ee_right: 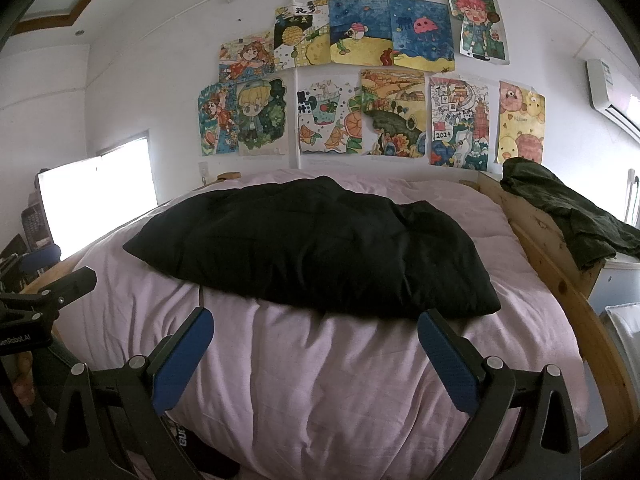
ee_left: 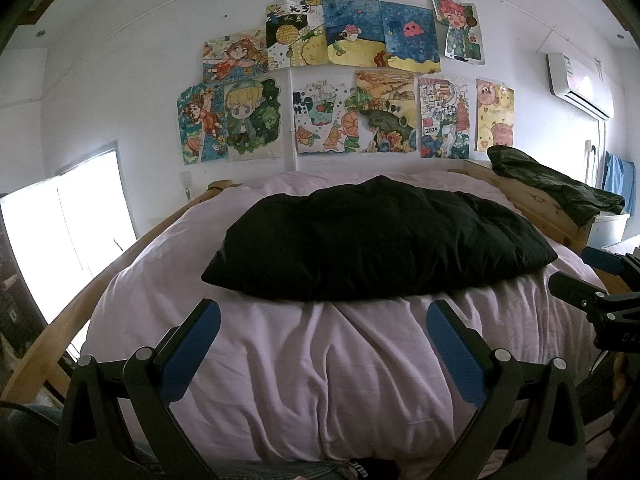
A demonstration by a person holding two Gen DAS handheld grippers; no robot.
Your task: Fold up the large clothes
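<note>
A large black padded garment [ee_left: 376, 240] [ee_right: 316, 248] lies in a compact folded bundle on the pale pink bedding [ee_left: 320, 368] [ee_right: 320, 380]. My left gripper [ee_left: 324, 312] hovers open just short of the bundle's near edge, nothing between its blue pads. My right gripper [ee_right: 316, 320] is open too, near the bundle's front right corner, its right fingertip [ee_right: 430, 322] close to the black fabric. Each gripper shows at the edge of the other's view: the right one [ee_left: 592, 280], the left one [ee_right: 52, 280].
A wooden bed frame [ee_right: 560, 280] rims the bed. A dark green garment [ee_left: 552, 184] [ee_right: 576, 216] lies over the right footboard, with a white bin [ee_left: 608, 228] behind. Drawings cover the wall [ee_left: 340, 80]. A bright window [ee_left: 60, 232] is left, an air conditioner [ee_left: 576, 84] right.
</note>
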